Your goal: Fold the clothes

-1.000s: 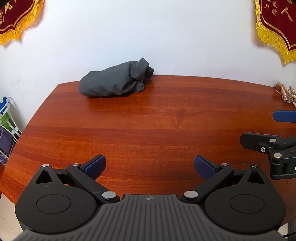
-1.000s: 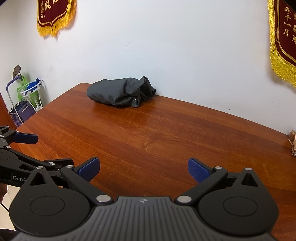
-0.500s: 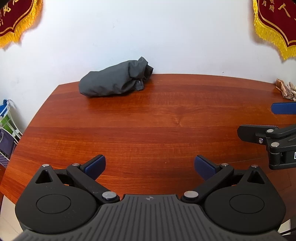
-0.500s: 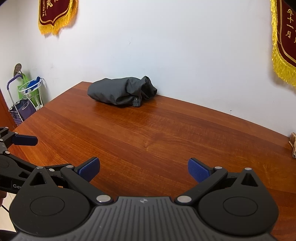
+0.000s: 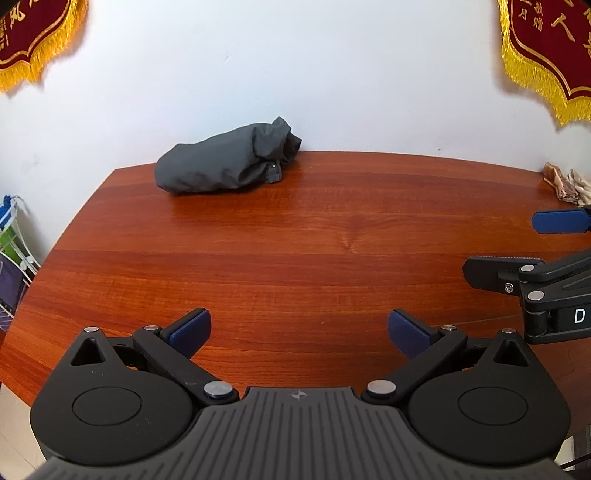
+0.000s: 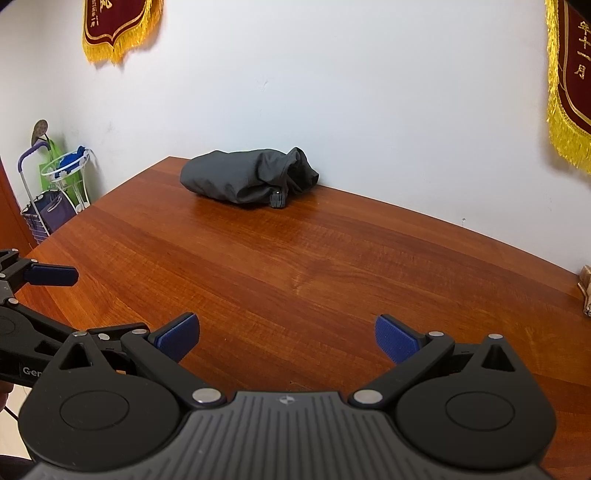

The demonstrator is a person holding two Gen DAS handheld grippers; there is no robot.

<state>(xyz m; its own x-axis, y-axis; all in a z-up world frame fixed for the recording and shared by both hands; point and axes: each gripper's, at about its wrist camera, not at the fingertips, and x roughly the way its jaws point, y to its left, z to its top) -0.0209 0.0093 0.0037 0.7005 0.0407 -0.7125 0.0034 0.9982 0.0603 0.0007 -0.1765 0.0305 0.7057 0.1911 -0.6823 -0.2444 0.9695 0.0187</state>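
Lying bunched against the white wall at the far edge of the wooden tabletop point(image 5: 295, 236), the dark grey garment point(image 5: 225, 162) sits in a rumpled roll, well apart from both grippers. The left gripper point(image 5: 299, 328) hovers over the near edge of the tabletop, its jaws spread wide with nothing between the blue pads. The right gripper point(image 6: 288, 336) is beside it, jaws likewise spread wide and holding nothing. Red banners with gold fringe point(image 6: 118, 29) hang on the wall at either side. A small wire cart point(image 6: 55, 195) stands on the floor past the tabletop's left end. A crumpled tan item point(image 5: 565, 182) rests at the far right edge.
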